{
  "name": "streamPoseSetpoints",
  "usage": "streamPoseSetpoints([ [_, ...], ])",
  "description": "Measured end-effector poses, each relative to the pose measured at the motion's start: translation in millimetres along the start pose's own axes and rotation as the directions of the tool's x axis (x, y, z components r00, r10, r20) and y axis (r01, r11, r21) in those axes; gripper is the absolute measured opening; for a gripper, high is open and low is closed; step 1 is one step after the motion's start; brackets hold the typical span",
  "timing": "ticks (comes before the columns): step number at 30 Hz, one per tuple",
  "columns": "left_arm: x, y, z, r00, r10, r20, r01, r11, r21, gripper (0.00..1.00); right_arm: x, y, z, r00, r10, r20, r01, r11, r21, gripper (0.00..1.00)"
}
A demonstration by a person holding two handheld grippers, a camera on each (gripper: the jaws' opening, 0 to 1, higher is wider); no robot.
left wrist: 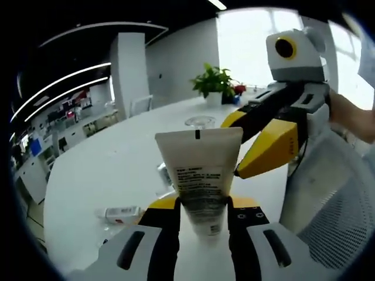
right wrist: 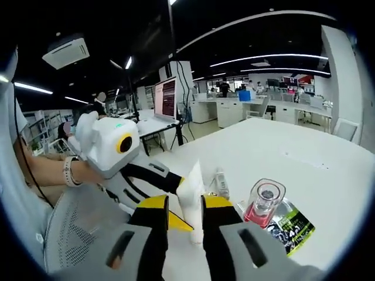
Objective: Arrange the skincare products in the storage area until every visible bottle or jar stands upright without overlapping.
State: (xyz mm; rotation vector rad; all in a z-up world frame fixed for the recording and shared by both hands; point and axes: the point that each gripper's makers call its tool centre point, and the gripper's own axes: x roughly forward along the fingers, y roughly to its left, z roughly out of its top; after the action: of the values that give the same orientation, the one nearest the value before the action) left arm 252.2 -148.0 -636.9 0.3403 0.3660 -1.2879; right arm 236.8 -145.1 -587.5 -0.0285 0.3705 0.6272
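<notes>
In the left gripper view, the left gripper (left wrist: 202, 218) is seen at the bottom centre of the frame, its jaws clamped on the lower end of a white tube (left wrist: 199, 172), which is held upright with its flat crimped end uppermost and printed text facing the camera. The right gripper (left wrist: 266, 137) enters from the upper right, its yellow-tipped jaws spread apart, one tip just beside the tube's right edge. Behind the tube, a clear glass jar (left wrist: 200, 122) is seen on the white table (left wrist: 105, 170), a small white bottle (left wrist: 121, 213) lies on its side at lower left, and a potted plant (left wrist: 214, 83) stands farther back. In the right gripper view, the right gripper (right wrist: 185, 213) is at bottom centre with its jaws apart on either side of the same tube (right wrist: 191, 196), seen edge-on; whether they touch it cannot be told. To the right, a clear pink-tinted jar (right wrist: 263, 204) stands upright beside a green packet (right wrist: 293, 225). The left gripper (right wrist: 157, 186) comes in from the left, held by a hand (right wrist: 88, 171).
</notes>
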Motion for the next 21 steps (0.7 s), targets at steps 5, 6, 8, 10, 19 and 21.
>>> streamPoseSetpoints([
  [5, -5, 2.2, -11.1, 0.998, 0.009, -0.055, -0.008, 1.0, 0.027, 0.28, -3, 1, -12.8, 0.999, 0.02, -0.028, -0.02, 1.0, 0.012, 0.21],
  [6, -6, 3.1, -11.8, 0.998, 0.014, -0.054, -0.013, 1.0, 0.019, 0.28, -3, 1, -15.9, 0.999, 0.018, -0.033, -0.018, 1.0, 0.008, 0.21],
  [8, -9, 2.7, -11.8, 0.998, 0.012, -0.06, -0.012, 1.0, -0.004, 0.26, -1, 2, -23.6, 0.998, 0.027, -0.058, -0.027, 1.0, 0.002, 0.2],
  [10, -11, -0.2, -9.2, 0.998, 0.005, -0.067, -0.005, 1.0, 0.0, 0.26, 2, 1, -30.5, 0.997, 0.026, -0.078, -0.027, 1.0, -0.006, 0.2],
  [19, -14, -7.3, -10.4, 0.995, -0.018, -0.102, 0.019, 1.0, 0.005, 0.26, 13, -3, -41.9, 0.993, 0.028, -0.114, -0.031, 0.999, -0.025, 0.15],
  [21, -11, -8.0, -13.1, 0.993, -0.025, -0.116, 0.026, 1.0, 0.008, 0.27, 13, -1, -41.9, 0.993, 0.027, -0.118, -0.031, 0.999, -0.034, 0.16],
])
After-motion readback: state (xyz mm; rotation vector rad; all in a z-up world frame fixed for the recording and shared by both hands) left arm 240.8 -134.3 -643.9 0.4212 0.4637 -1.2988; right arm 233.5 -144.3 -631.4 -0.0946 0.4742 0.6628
